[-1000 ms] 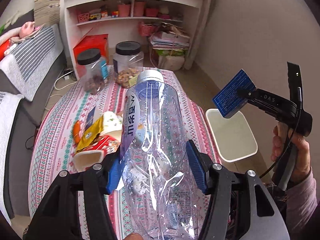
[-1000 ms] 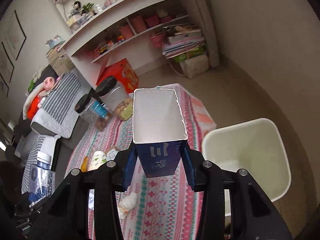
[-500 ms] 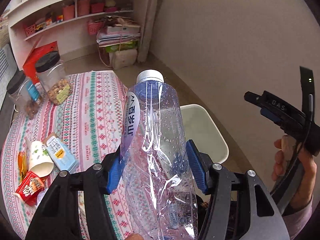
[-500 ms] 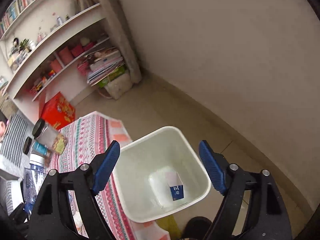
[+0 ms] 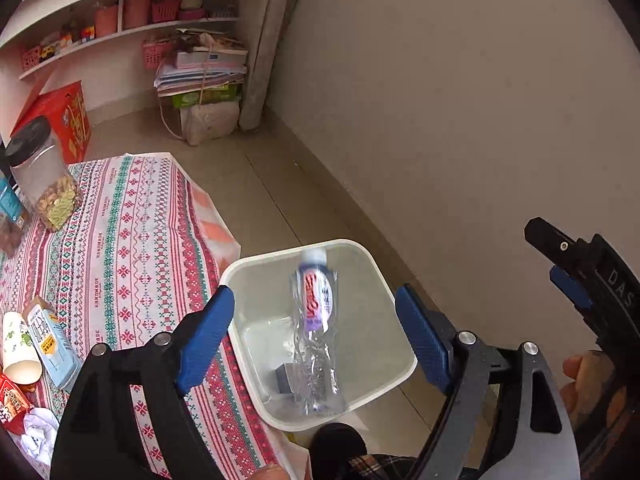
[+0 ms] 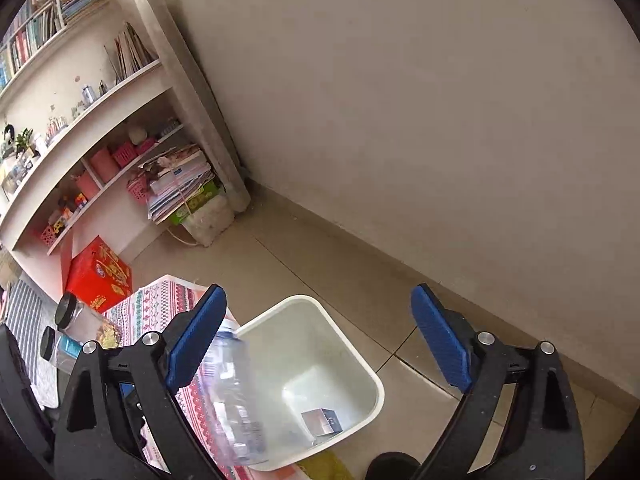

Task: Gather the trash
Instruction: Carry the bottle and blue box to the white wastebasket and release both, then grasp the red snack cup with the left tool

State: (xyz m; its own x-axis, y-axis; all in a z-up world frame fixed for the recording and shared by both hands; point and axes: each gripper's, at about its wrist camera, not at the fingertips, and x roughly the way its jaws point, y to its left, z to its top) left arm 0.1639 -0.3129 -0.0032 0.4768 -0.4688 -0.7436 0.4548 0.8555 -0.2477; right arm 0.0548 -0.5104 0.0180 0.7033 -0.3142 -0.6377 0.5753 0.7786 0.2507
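A white bin stands on the floor beside the table; it also shows in the right wrist view. A clear plastic bottle is dropping into it, blurred in the right wrist view. A small blue carton lies at the bin's bottom. My left gripper is open and empty above the bin. My right gripper is open and empty, also above the bin; it shows at the right of the left wrist view.
The table with a patterned cloth holds a paper cup, a milk carton, a red wrapper and a nut jar. Shelves and a red box stand beyond. The wall is close on the right.
My left gripper opened and the bottle fell from it into the bin. Before that my right gripper let the blue carton drop into the bin. Both grippers swung right, over the bin.
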